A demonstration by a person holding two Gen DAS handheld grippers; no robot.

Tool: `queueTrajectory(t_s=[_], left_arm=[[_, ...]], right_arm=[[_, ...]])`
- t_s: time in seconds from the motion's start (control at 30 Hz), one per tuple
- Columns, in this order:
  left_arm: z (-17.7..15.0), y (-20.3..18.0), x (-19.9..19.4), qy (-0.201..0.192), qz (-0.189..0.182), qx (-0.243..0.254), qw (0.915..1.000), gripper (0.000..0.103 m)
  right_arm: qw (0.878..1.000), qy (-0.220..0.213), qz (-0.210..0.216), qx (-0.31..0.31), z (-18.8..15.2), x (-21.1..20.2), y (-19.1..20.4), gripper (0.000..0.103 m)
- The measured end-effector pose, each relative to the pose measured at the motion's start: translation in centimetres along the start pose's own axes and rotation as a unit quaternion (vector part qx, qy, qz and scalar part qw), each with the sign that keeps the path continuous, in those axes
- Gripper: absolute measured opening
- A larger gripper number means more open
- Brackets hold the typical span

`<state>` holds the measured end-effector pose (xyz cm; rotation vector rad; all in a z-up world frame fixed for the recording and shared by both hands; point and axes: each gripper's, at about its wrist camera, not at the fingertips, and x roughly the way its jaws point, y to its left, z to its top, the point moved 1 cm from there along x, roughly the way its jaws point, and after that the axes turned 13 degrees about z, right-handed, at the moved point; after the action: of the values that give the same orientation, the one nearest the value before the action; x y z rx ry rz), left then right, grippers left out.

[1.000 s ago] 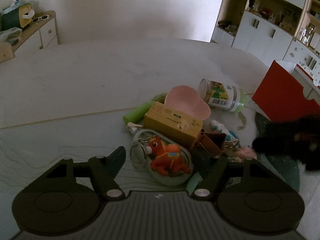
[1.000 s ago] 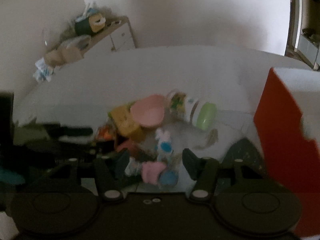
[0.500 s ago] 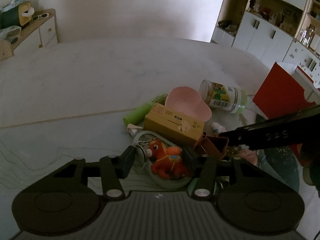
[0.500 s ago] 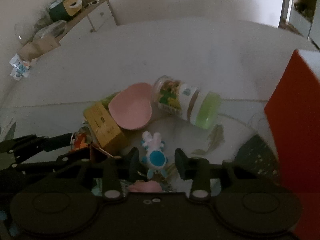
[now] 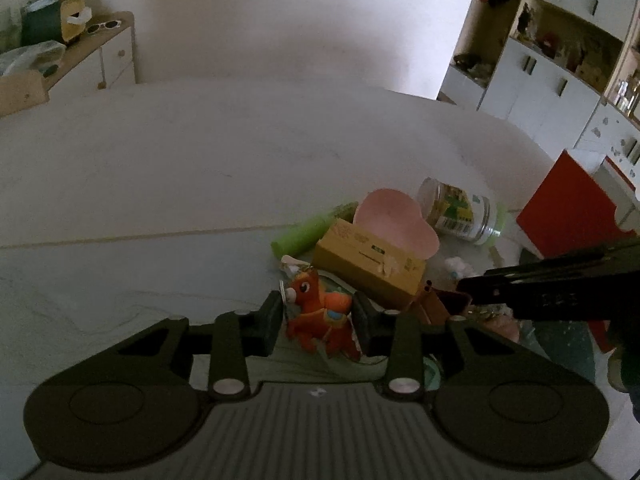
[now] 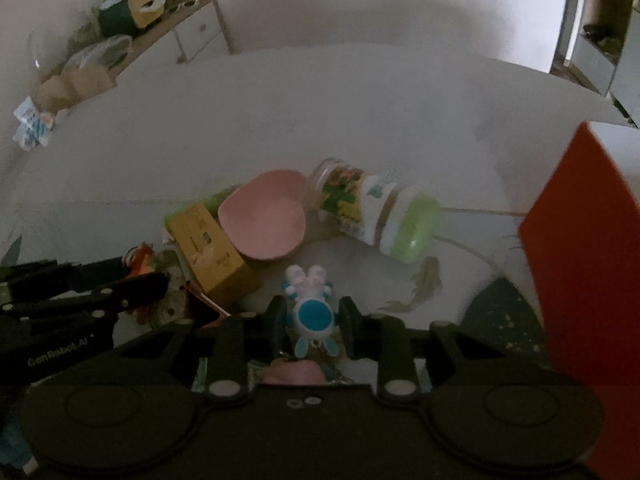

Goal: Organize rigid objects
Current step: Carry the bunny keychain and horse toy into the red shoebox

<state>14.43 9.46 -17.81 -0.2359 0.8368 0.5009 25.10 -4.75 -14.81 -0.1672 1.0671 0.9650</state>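
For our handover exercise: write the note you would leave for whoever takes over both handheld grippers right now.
Left gripper: fingers have just been closing around the orange horse toy; contact looks likely but is unclear.
Right gripper: shut on the blue-and-white bunny figure, which is still down in the pile.
Pile on the table: yellow box, pink heart dish leaning on it, jar with green lid on its side, green tube. Red box stands on the right.
Done: nothing visibly sorted yet.
Left: lift both toys out, then sort the rest.
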Motion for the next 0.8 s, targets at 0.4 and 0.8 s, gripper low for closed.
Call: queueTrajectory(t_s=[0.4, 0.8], left_arm=[[0.9, -0.5, -4.0, -0.014, -0.017, 0.014, 0.9996, 0.037], [2.1, -3.1, -9.4, -0.031, -0.048, 0.044, 0.9974, 0.037]], right_arm=[[0.998, -0.066, 0.013, 0.019, -0.5, -7.5, -0.2, 0.027], [0.994, -0.109, 0.019, 0.02, -1.7, -13.5, 1.0, 0.028]])
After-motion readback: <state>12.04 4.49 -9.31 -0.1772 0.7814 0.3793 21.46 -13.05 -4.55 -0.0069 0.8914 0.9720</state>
